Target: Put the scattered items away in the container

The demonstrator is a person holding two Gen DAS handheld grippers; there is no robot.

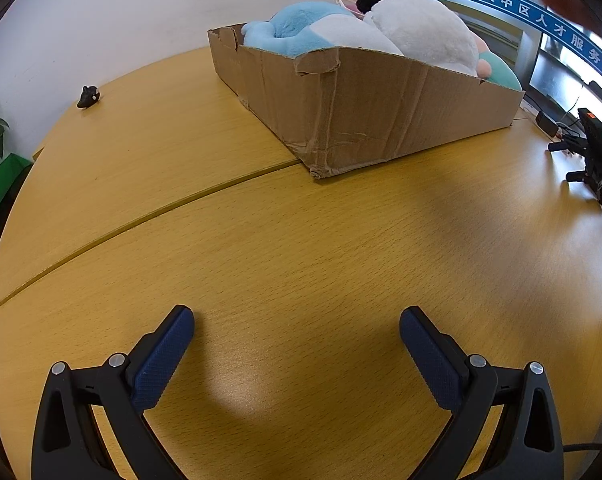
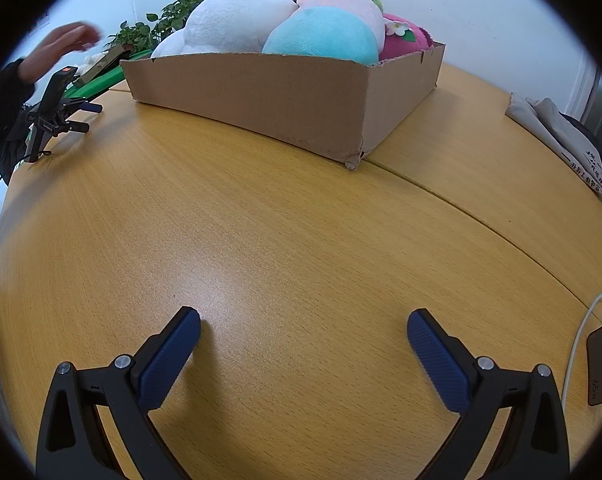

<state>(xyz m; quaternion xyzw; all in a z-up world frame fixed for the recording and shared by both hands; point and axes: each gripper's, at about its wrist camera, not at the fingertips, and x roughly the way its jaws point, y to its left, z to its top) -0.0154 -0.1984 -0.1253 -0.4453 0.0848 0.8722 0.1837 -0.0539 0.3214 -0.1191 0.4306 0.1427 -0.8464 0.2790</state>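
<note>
The left tongs (image 1: pixel 297 318) stand wide, with nothing between the blue textured pads (image 1: pixel 163 360); they hang over bare surface of the light wooden bench (image 1: pixel 301 240). The right tongs (image 2: pixel 303 320) are equally wide and empty, also over bare bench.

The shallow brown cardboard box (image 1: pixel 381 112) sits on the bench, well apart from both tongs, one dented corner facing each camera. The box is filled above its rim with soft toys:
- a light blue and white plush toy (image 1: pixel 301 28) at one end;
- a large white plush toy (image 1: pixel 421 28) beside it;
- a turquoise round plush toy (image 2: pixel 321 36), touching the white one;
- a pink plush toy with a green tuft (image 2: pixel 349 0) behind the turquoise one;
- a magenta plush toy with a small white flower (image 2: pixel 405 40) at the far corner.

A small black object (image 1: pixel 88 97) lies alone on the bench, near the far edge, apart from the box. A black device on a small tripod (image 2: pixel 49 116) stands at the bench edge. A person's blurred hand (image 2: pixel 61 50) is raised above it.
</note>
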